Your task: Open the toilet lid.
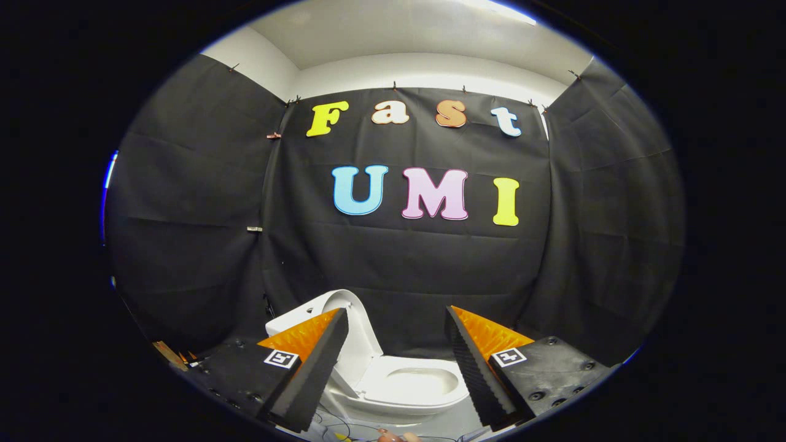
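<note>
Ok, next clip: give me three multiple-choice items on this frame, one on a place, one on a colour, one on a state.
1. Where is the white ceramic toilet relative to the gripper?
A. Beyond and below its fingers
B. Clamped between them
C. Behind the camera

2. What colour is the toilet's raised plastic lid?
A. Blue
B. White
C. Black

3. What state are the gripper's fingers in?
A. Shut on the lid
B. Shut on nothing
C. Open

Answers: 1 A, the bowl sits past the fingers, seen in the gap; 2 B, the lid matches the white bowl; 3 C, the fingers stand wide apart, touching nothing.
</note>
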`<state>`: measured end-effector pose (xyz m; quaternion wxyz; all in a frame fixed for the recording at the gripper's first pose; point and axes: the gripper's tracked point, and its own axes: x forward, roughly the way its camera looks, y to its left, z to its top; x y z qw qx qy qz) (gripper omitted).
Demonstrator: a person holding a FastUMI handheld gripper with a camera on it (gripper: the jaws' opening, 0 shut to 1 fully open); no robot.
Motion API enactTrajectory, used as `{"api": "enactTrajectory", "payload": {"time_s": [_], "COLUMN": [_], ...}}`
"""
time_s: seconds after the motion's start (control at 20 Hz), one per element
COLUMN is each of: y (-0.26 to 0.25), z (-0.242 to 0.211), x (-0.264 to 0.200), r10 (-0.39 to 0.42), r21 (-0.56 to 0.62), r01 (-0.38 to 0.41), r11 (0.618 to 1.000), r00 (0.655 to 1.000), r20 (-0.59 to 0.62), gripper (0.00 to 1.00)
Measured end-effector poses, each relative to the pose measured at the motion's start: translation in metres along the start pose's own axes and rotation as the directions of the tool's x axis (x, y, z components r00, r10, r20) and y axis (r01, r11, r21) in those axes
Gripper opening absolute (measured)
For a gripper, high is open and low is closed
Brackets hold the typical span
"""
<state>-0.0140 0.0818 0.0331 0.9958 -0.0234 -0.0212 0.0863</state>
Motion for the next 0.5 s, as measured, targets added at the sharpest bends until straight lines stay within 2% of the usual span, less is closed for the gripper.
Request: {"api": "enactTrajectory", "payload": {"time_s": [0.5], "y": [0.0033], "z": [-0.0011], "x": [0.0006], "r10": [0.001], "r21": [-0.012], "r01": [-0.002], "r11": [1.000], "r00": [1.000], "r20": [-0.002], "gripper": [0.98]}}
